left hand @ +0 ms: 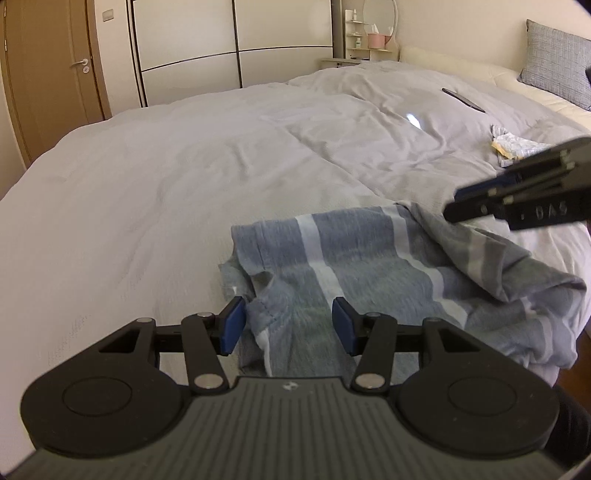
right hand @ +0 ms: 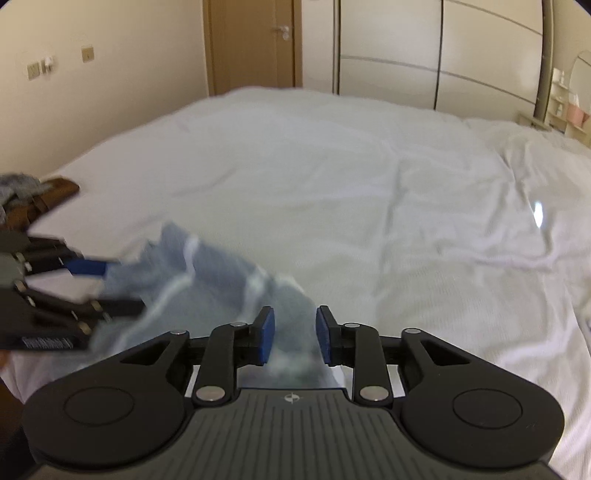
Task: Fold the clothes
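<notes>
While wide quilt [left hand: 166, 177] lies bare, striped garment [left hand: 369, 266] overhangs its near edge.

This is a bedroom in a home. A wide bed [left hand: 184, 177] under a rumpled pale duvet fills most of both views, with a grey pillow [left hand: 557, 62] at its head. Behind it stand a tall wardrobe [left hand: 236, 48] with light panelled sliding doors and a wooden door [left hand: 48, 74] with a lever handle. A round mirror [left hand: 380, 16] over small shelves of toiletries sits in the corner.
</notes>
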{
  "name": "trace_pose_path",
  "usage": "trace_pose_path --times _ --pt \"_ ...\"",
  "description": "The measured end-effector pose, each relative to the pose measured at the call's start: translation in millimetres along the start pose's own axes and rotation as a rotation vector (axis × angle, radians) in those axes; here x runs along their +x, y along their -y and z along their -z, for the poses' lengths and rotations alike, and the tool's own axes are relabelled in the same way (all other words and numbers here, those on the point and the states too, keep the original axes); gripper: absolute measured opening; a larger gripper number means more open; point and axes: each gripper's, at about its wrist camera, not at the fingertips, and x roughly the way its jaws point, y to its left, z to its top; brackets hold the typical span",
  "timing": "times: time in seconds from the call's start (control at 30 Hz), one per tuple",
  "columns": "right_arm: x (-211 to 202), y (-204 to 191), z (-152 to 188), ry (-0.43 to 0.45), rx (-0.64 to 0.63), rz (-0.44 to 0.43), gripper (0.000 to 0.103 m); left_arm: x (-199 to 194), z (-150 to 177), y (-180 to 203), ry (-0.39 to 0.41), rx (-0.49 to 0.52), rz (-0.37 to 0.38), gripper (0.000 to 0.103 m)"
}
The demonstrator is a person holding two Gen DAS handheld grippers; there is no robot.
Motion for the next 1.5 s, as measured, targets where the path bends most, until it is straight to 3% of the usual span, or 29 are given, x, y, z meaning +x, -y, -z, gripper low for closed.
trace_pose_path --times 0.17,0.3,0.47,0.67,0.77,0.8,0.83,0.9,1.07,1.17,1.23,1.37,1.43,1.5 --pt "-8 -14 -17 0.1 -0.04 -0.029 0.056 -19 13 -10 -0.014 -0.049 -0.018 0.047" --pt "-2 -30 -17 0.076 -0.102 -0.068 0.075 -40 37 -15 -0.044 -0.14 -0.017 0.059" --pt "25 -46 0 -0.018 -0.216 -0.07 0.077 -56 62 -16 -0.074 -0.231 0.022 0.06" --pt "47 -24 15 -0.057 -0.14 -0.027 0.074 -50 67 -10 -0.086 -0.24 0.074 0.059" --pt "54 -14 16 -0.083 -0.113 -0.036 0.051 -43 64 -8 -0.084 -0.222 0.108 0.04" --pt "55 -9 15 -0.095 -0.096 -0.051 0.036 -42 62 -7 -0.079 -0.216 0.121 0.027" --pt "54 -4 13 -0.084 -0.084 -0.051 0.012 -41 59 -7 -0.075 -0.21 0.133 0.019" --pt "49 7 9 -0.067 -0.055 -0.063 0.009 -42 56 -7 -0.059 -0.196 0.135 0.015" --pt "36 20 1 0.004 -0.092 0.054 0.001 -48 50 -19 -0.028 -0.231 0.129 0.015" --pt "26 36 -1 0.044 -0.073 0.145 0.0 -52 47 -23 -0.011 -0.23 0.151 0.027" --pt "16 52 -4 0.048 0.014 0.14 0.004 -50 43 -17 -0.01 -0.198 0.165 0.027" --pt "-13 29 -9 0.09 0.004 0.004 0.011 -46 37 6 0.001 -0.166 0.238 0.027" --pt "-21 13 -12 0.094 0.0 -0.059 0.035 -42 35 25 0.002 -0.132 0.264 0.027" --pt "-23 1 -14 0.069 0.023 -0.136 0.047 -44 38 41 -0.007 -0.086 0.265 0.03"
